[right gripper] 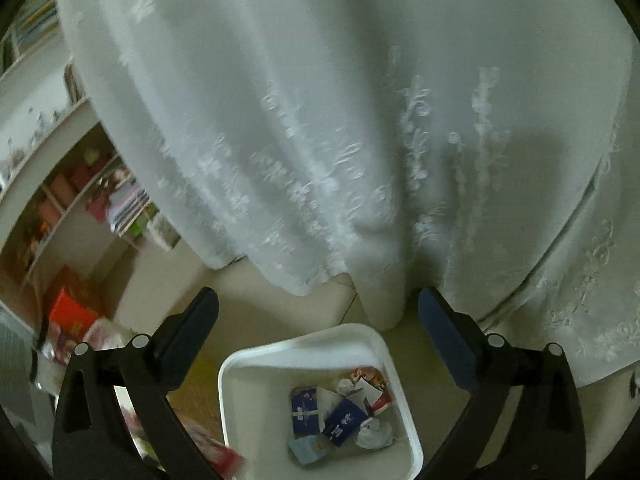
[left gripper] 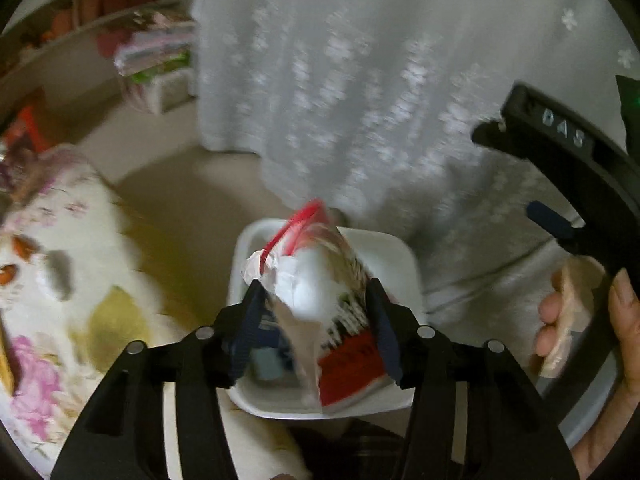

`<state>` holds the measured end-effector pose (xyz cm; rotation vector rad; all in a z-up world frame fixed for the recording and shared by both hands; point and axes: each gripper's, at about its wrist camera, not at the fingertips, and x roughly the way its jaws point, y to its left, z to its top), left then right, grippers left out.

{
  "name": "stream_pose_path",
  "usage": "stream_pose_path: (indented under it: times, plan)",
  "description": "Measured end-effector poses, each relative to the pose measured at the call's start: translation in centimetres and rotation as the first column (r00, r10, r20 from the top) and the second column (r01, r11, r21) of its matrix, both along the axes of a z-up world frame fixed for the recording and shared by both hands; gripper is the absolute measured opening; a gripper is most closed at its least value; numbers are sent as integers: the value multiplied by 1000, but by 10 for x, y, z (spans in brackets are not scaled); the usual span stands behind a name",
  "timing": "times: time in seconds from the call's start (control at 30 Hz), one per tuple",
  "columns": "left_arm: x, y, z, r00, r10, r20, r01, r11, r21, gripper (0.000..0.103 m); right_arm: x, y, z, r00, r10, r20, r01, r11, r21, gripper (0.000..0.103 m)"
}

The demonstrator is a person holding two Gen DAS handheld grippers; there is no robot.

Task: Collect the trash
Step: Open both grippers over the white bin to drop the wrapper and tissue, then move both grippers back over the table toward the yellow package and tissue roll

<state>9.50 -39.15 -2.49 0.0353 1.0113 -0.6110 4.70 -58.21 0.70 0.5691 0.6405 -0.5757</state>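
Left gripper (left gripper: 316, 320), fingers apparently gripping a crumpled red-and-white snack wrapper (left gripper: 320, 304), hovers over the white square plastic bin (right gripper: 320, 396); right gripper (right gripper: 320, 332) gapes empty. Next: release.

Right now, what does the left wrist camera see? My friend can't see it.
The left gripper holds a crumpled red and white snack bag over a white bin. A white lace curtain hangs behind, and a flowery cloth lies at the left.
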Motion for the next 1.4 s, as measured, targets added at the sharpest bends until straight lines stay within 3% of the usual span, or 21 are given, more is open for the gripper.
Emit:
stream_pose_path:
  times: [0.23,0.43,0.67,0.7,0.97,1.23,1.4]
  plan:
    - [0,16,7,999,22,47,-23,999,23,67,6,8,-2,1000,3,-1,-3,1000,10,96]
    - [18,73,10,985,154,81,-160,984,72,68,23,54,3,994,105,-17,-106,994,-38,96]
    - [28,143,7,951,290,108,-303,944,134,70,49,116,-1,970,231,-77,-237,968,-82,96]
    - [30,149,5,946,303,111,-317,938,141,76,52,126,-2,964,252,-86,-259,962,-86,96]
    - [31,219,-3,904,402,147,-425,881,206,77,73,201,-17,892,415,-180,-439,890,-122,96]
    - [33,286,-23,851,508,135,-525,807,272,77,86,256,-33,823,511,-249,-553,821,-141,96]
    - [40,319,-43,819,567,87,-563,766,310,77,94,284,-44,781,557,-283,-607,784,-132,96]
